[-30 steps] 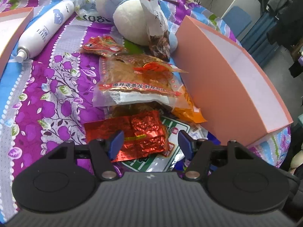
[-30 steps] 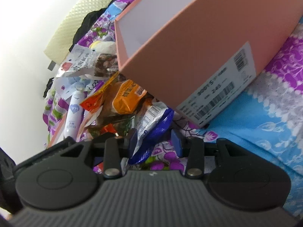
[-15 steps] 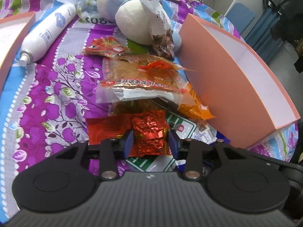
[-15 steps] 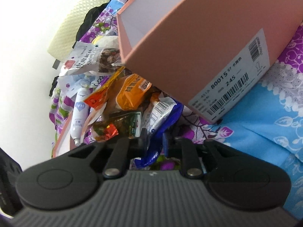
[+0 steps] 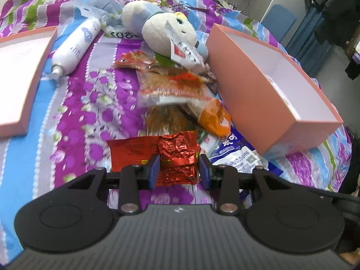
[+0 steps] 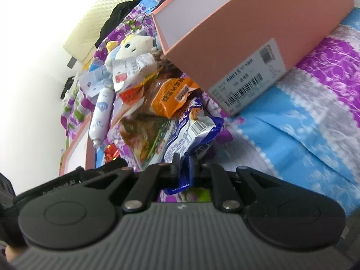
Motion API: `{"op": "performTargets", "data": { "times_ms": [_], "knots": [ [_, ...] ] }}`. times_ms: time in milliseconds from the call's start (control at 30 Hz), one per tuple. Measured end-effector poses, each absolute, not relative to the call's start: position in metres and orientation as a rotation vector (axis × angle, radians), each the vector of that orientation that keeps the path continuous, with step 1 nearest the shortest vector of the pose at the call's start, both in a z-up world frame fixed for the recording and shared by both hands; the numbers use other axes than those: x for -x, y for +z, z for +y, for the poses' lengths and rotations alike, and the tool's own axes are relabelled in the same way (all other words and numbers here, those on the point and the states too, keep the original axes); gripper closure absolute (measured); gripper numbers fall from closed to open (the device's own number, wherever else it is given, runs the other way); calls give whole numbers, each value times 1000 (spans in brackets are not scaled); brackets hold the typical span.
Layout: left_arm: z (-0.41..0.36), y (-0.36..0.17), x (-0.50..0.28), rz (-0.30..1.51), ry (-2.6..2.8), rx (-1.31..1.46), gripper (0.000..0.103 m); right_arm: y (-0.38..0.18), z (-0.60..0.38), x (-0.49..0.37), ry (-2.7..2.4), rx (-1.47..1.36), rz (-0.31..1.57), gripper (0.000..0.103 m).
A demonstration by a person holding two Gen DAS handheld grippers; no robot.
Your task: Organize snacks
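Note:
A heap of snack packets lies on a purple flowered bedspread beside an open pink box [image 5: 258, 103]. In the left wrist view my left gripper [image 5: 179, 171] has its jaws closing on a crumpled red foil packet [image 5: 175, 153]. Both pads press its sides, and it hangs slightly above the cloth. In the right wrist view my right gripper [image 6: 185, 168] is shut on the edge of a blue and white packet [image 6: 193, 135], which stands up from the heap. The pink box [image 6: 225, 33] rises just behind it, barcode label toward me. An orange packet [image 6: 173, 94] lies against the box.
A plush toy [image 5: 162, 29] and a white spray bottle [image 5: 74, 47] lie beyond the snacks. A pink box lid [image 5: 20, 72] sits at the left. More packets, among them a clear one with brown food [image 5: 171, 85], crowd the space between heap and box.
Both grippers went from open to closed: the left on the red foil packet, the right on the blue and white packet. Both have risen a little and pulled back with their packets.

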State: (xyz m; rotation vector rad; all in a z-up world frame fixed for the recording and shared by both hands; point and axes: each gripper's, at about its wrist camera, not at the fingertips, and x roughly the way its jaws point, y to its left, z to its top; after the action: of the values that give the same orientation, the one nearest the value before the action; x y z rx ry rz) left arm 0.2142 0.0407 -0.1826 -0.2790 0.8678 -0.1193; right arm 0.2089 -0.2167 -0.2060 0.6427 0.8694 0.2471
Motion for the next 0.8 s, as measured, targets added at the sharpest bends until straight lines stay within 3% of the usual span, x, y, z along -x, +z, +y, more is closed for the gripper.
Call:
{"op": "performTargets", "data": {
  "times_ms": [333,433,500,567,667,733,800],
  "knots": [
    [43,-195,-170,926,-56,224,60,-208,-224,-180,251,-496,961,89],
    [44,-200,-168,931,-60,222,59,-202,-225,-177,241,-425,946,70],
    [42,-201,-171,932,-60,219,57,-195,-226,-172,240,-374,912,34],
    [41,-202,-173,937,-62,219,51,-186,-226,-167,236,-313,857,22],
    [39,-203,-175,941,-54,220,38,-178,-222,-165,239,-197,783,22],
    [40,-202,-174,933,-58,227,36,-174,-218,-168,258,-124,749,22],
    [41,-202,-175,931,-67,230,36,-173,-211,-174,296,-55,732,16]
  ]
}}
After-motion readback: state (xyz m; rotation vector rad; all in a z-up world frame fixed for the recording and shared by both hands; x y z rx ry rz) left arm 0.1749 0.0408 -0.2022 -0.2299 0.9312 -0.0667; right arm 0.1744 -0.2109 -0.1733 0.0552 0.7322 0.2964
